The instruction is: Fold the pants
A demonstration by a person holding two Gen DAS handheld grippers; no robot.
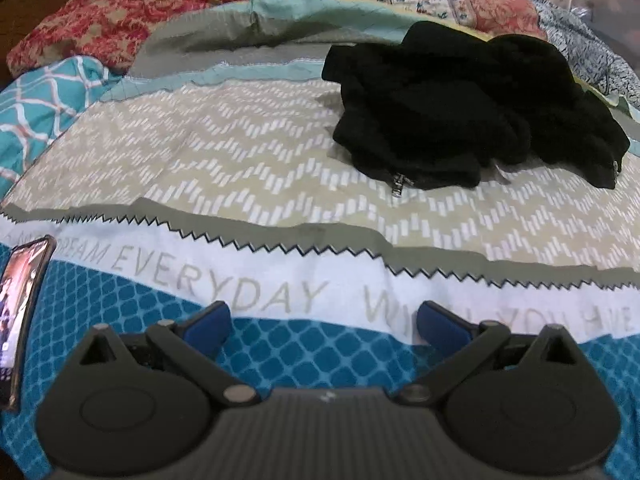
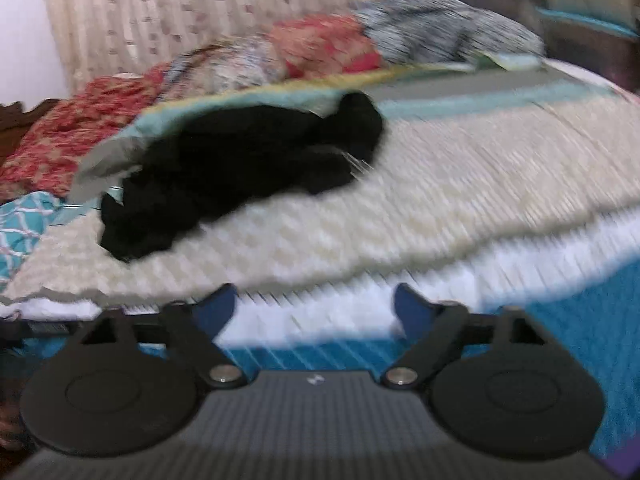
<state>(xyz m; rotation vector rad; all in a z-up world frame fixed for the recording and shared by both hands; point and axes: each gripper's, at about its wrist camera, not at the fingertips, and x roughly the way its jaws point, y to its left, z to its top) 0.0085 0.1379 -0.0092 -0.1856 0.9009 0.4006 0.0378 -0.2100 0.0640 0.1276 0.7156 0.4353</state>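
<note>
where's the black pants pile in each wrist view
Left wrist: black pants lie bunched at upper right, on the beige zigzag band of the bedspread.
Right wrist: black pants at centre left, blurred, on the same beige band.
Shared landmark: red floral quilt behind, at left.

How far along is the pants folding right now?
Nothing looks done: the black pants lie in a crumpled heap on the bedspread. Nothing is in hand; the left tool and right tool are open and empty, short of the heap. Spreading and folding remain.
</note>
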